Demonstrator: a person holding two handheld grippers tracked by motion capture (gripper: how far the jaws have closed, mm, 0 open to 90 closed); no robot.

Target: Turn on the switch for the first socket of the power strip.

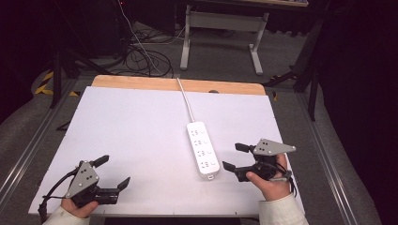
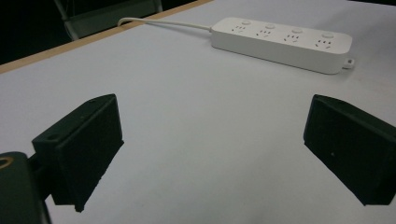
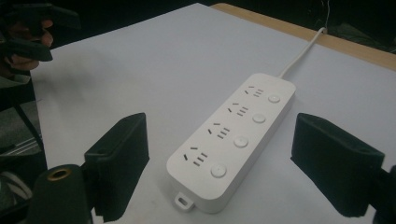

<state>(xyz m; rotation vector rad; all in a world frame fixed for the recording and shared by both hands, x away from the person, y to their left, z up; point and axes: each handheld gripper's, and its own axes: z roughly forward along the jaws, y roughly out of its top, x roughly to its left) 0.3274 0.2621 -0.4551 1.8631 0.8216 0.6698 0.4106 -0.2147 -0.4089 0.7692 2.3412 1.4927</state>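
Note:
A white power strip (image 1: 202, 150) with several sockets and round buttons lies right of the middle of the white table top (image 1: 136, 131). Its white cable (image 1: 187, 101) runs to the far edge. My right gripper (image 1: 234, 156) stands open just right of the strip's near end, apart from it. In the right gripper view the strip (image 3: 233, 140) lies ahead between the two spread jaws (image 3: 219, 140). My left gripper (image 1: 112, 172) is open at the near left corner, holding nothing. In the left gripper view (image 2: 212, 126) the strip (image 2: 280, 43) lies far ahead.
A wooden strip (image 1: 141, 83) borders the table's far edge. Metal rails (image 1: 23, 154) run along both sides. Beyond the table are floor cables (image 1: 141, 56) and a desk frame's white legs (image 1: 256, 51). The other hand's gripper (image 3: 28, 32) shows in the right gripper view, top left.

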